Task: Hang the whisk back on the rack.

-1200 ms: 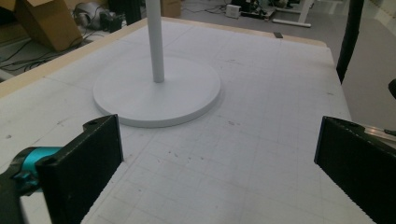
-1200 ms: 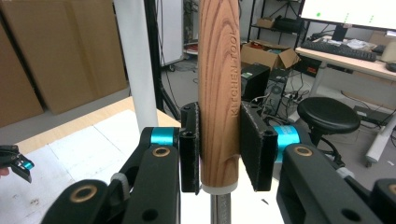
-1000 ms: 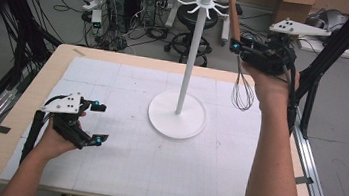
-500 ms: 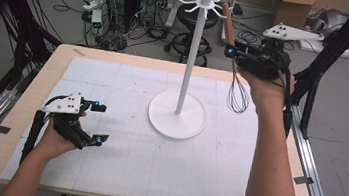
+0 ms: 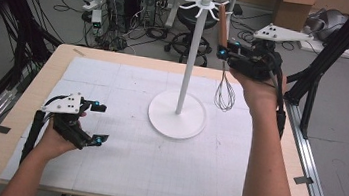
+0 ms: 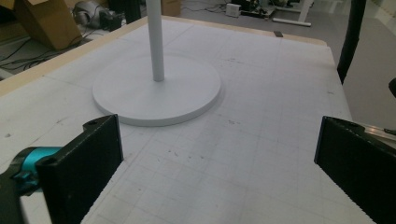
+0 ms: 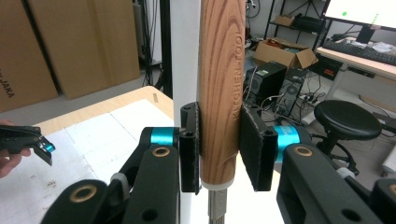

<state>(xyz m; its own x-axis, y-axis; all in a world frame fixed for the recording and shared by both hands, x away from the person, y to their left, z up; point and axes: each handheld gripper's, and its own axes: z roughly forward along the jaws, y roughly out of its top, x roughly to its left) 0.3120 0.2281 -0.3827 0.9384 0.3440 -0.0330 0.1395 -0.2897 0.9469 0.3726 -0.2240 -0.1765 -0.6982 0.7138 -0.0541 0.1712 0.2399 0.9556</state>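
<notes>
Left claw (image 5: 90,123): jaws spread wide, nothing between them; rests low on the table (image 5: 118,171) at the near left; idle
Table: white gridded mat on a wooden top
Stand (image 5: 190,64): white pole on a round base at mid-table; hook arms radiate from its top
Right claw (image 5: 224,53): clamped on the whisk's wooden handle, raised beside the stand's top
Whisk (image 5: 224,91): held upright, wire loops hanging down, clear of the table; handle tip (image 5: 222,14) just beside a hook arm
Step in hand, judged: hang the whisk on a hook
Technique: keep the handle vertical; align its top end with one hook arm; approach slowly; avoid knocking the pole; release only once the hook bears the weight
</notes>
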